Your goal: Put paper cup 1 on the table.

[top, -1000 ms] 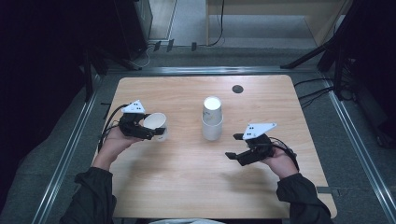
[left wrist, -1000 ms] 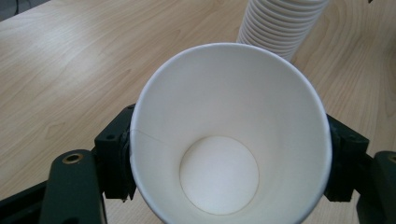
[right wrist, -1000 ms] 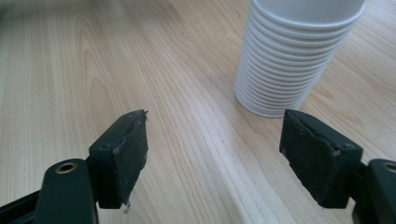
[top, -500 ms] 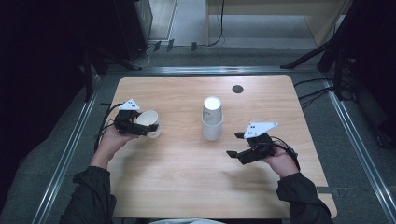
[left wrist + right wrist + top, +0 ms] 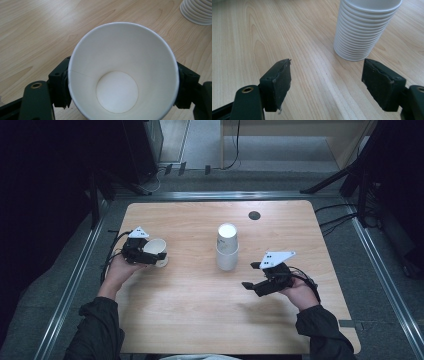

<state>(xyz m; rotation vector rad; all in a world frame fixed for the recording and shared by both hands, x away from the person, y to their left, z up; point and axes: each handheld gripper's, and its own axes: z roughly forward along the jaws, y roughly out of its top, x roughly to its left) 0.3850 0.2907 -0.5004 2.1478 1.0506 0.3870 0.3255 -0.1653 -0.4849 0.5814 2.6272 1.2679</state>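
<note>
Now, left gripper (image 5: 159, 257): jaws just easing wider, pads beside paper cup (image 5: 123, 72).
Right gripper (image 5: 327, 83): wide, empty — bare table (image 5: 249, 30) between pads, cup stack (image 5: 364, 30) beyond.

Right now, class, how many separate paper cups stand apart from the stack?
1: a single paper cup sits between the left claw's jaws at the table's left. The rest are nested in the upside-down stack at the centre; those cannot be counted exactly.
</note>
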